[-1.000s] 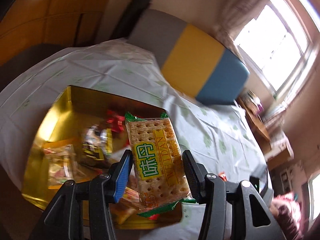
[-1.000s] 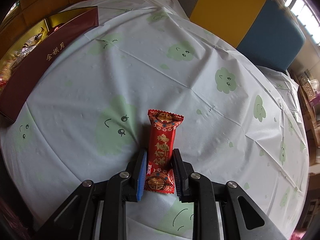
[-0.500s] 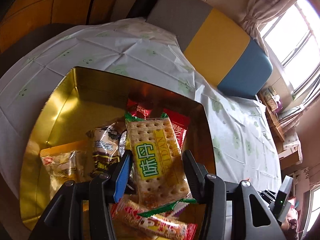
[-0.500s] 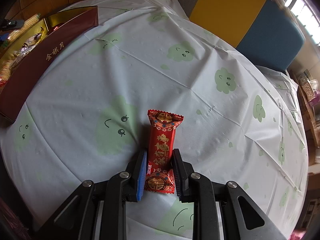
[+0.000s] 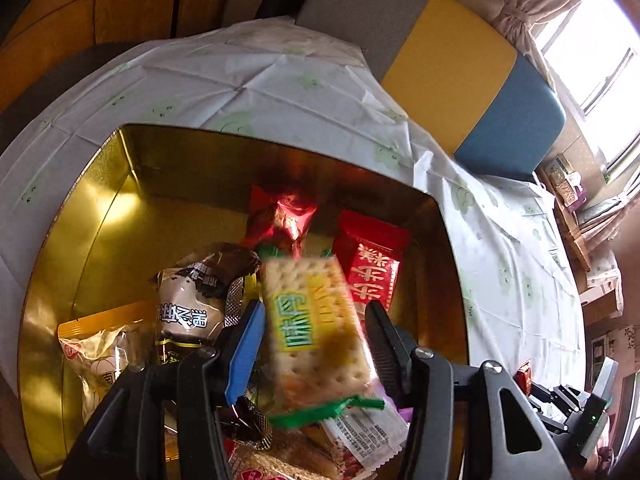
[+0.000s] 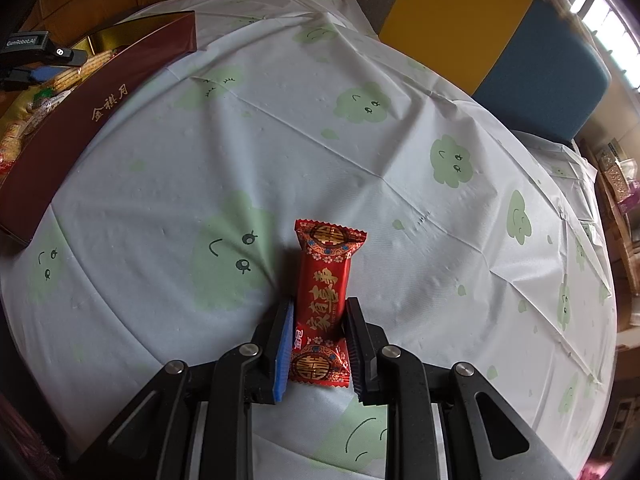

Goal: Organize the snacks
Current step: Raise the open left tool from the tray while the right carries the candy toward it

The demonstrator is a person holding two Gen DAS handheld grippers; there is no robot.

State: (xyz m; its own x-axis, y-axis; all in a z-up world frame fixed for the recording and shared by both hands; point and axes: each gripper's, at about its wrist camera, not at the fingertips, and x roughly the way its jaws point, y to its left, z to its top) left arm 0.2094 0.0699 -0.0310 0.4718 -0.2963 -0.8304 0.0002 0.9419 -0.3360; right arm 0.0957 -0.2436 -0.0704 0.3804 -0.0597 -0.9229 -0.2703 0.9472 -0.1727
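1. Your left hand-held gripper point(image 5: 316, 344) sits over the gold box point(image 5: 92, 216); its jaws just eased apart, cracker pack point(image 5: 316, 320) loose between them.
2. Your right hand-held gripper point(image 6: 320, 340) pinches the red candy point(image 6: 324, 300) mid-bench point(image 6: 360, 140).

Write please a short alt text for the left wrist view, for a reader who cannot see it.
The left gripper hangs over an open gold box, its jaws just opened around a blurred cracker packet with a green label. Other wrapped snacks lie in the box, among them a red packet and a brown one.
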